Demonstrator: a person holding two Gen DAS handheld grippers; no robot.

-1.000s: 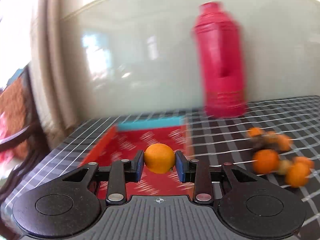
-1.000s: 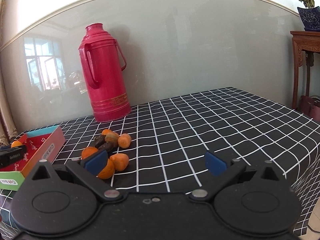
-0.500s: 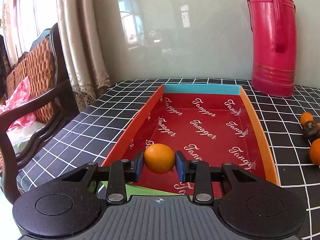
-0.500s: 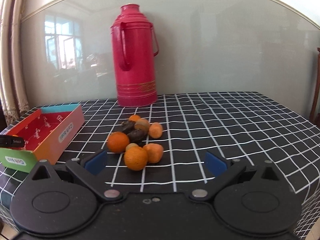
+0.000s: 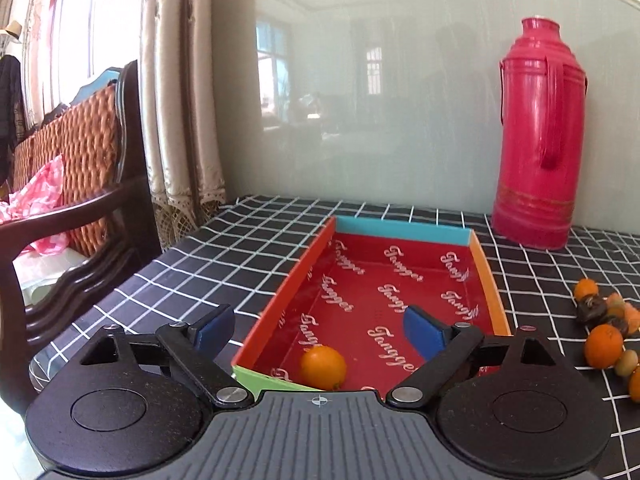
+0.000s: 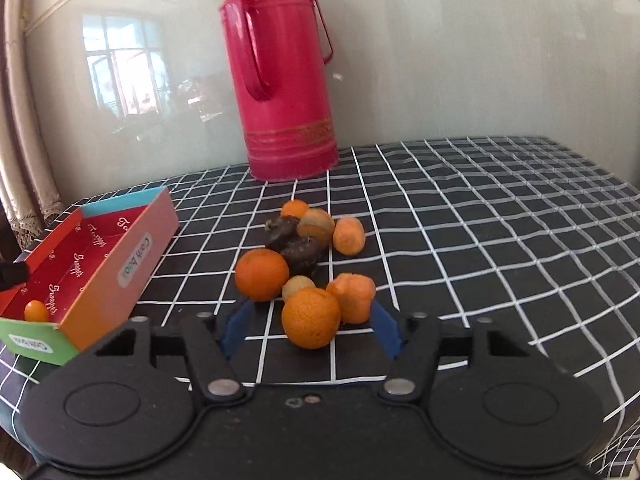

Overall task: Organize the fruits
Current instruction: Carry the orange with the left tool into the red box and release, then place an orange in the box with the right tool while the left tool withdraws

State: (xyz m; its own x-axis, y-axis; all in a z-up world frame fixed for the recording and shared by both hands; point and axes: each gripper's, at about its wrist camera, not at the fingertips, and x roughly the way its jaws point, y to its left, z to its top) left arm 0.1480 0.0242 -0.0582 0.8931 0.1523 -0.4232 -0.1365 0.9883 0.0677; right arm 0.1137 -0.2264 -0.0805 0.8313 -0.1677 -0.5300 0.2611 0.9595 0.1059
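Observation:
An orange (image 5: 323,367) lies in the near end of the red cardboard box (image 5: 486,268), also seen in the right wrist view (image 6: 37,311). My left gripper (image 5: 318,330) is open and empty above that end of the box. A pile of oranges, muffins and dark doughnuts (image 6: 298,254) sits on the checked tablecloth. My right gripper (image 6: 310,330) is open, its blue pads either side of the nearest orange (image 6: 311,317), not touching it. The pile also shows at the right edge of the left wrist view (image 5: 606,330).
A tall red thermos (image 6: 282,76) stands at the back against the wall, also in the left wrist view (image 5: 538,140). A wooden wicker chair (image 5: 72,184) stands off the table's left edge. The red box (image 6: 132,256) lies left of the pile.
My left gripper has opened and let go of the orange, which now lies in the box. My right gripper has moved forward to the pile and now brackets the nearest orange.

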